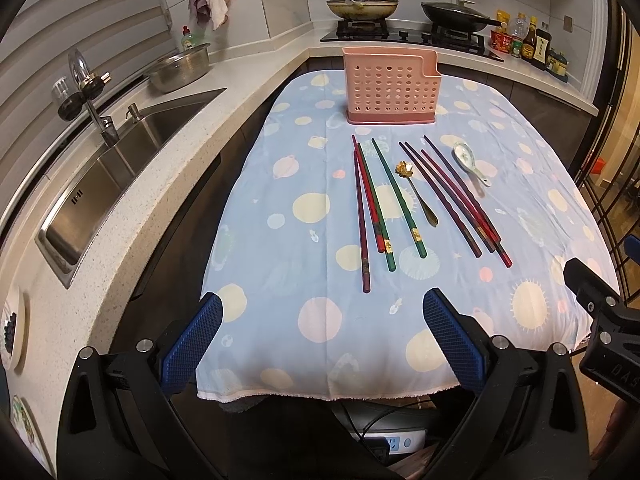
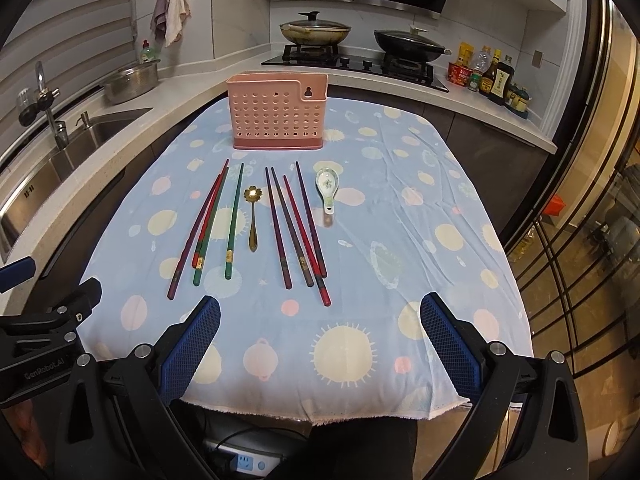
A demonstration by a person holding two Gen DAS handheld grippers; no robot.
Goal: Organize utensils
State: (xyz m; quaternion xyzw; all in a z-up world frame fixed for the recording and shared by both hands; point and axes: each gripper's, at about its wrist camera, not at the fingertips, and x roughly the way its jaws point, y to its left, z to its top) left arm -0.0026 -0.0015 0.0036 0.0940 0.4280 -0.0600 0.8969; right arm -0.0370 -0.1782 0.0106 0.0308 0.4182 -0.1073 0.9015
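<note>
A pink perforated utensil holder (image 1: 390,86) (image 2: 277,116) stands upright at the far end of the table. In front of it lie several red, green and dark purple chopsticks (image 1: 378,208) (image 2: 296,226), a gold flower-headed spoon (image 1: 416,194) (image 2: 252,216) and a white ceramic spoon (image 1: 470,160) (image 2: 327,187). My left gripper (image 1: 322,308) is open and empty above the table's near edge. My right gripper (image 2: 320,312) is open and empty, also at the near edge. Both stand well short of the utensils.
The table carries a blue patterned cloth (image 1: 304,312) (image 2: 420,240). A counter with a steel sink (image 1: 112,168) (image 2: 60,152) runs along the left. A stove with two lidded pans (image 1: 362,4) (image 2: 316,30) and sauce bottles (image 2: 492,74) are behind. A power strip (image 2: 244,460) lies below.
</note>
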